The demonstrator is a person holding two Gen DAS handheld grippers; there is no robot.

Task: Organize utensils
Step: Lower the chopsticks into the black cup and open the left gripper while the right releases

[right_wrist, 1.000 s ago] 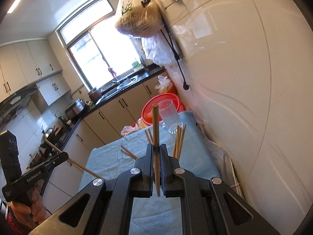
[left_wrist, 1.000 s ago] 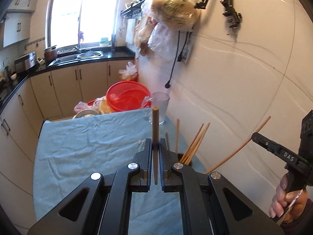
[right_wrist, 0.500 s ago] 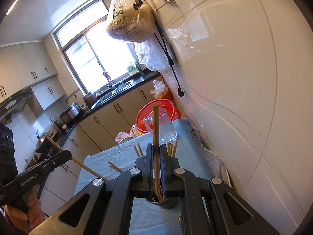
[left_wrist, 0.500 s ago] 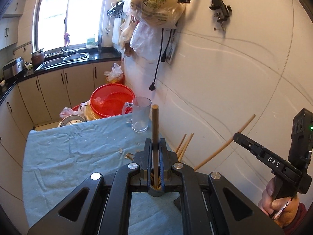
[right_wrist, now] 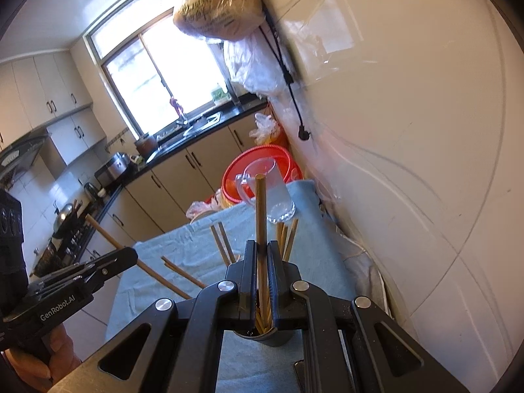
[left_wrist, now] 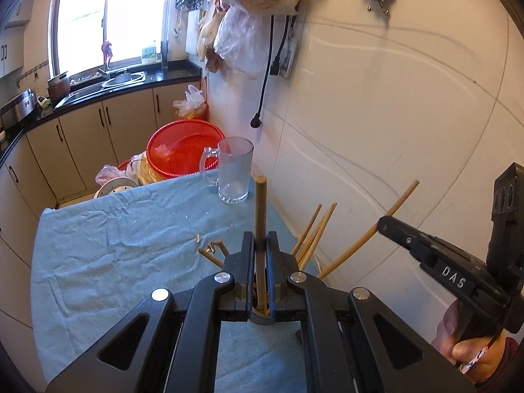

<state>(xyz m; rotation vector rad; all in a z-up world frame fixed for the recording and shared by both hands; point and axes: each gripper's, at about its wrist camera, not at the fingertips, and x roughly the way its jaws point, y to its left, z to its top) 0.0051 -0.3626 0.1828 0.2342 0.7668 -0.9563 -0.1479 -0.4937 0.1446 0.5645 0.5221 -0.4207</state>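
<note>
Chopsticks [left_wrist: 261,229] are slim, round-ended, tan wooden sticks.

Blue-grey cloth [left_wrist: 108,249] covers table; clear glass mug [left_wrist: 233,170] upright near its far edge by white wall [left_wrist: 393,104]; red basin [left_wrist: 183,150] behind; plastic bags [left_wrist: 255,6] hang above; sink [left_wrist: 108,82] under window [left_wrist: 108,16]

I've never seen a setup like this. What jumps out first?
Each black gripper, the left gripper and the right gripper, pinches one wooden chopstick upright over a dark cup already bristling with chopsticks. Behind, at the far edge of the blue cloth, a clear glass mug stands before a bright red basin.
</note>
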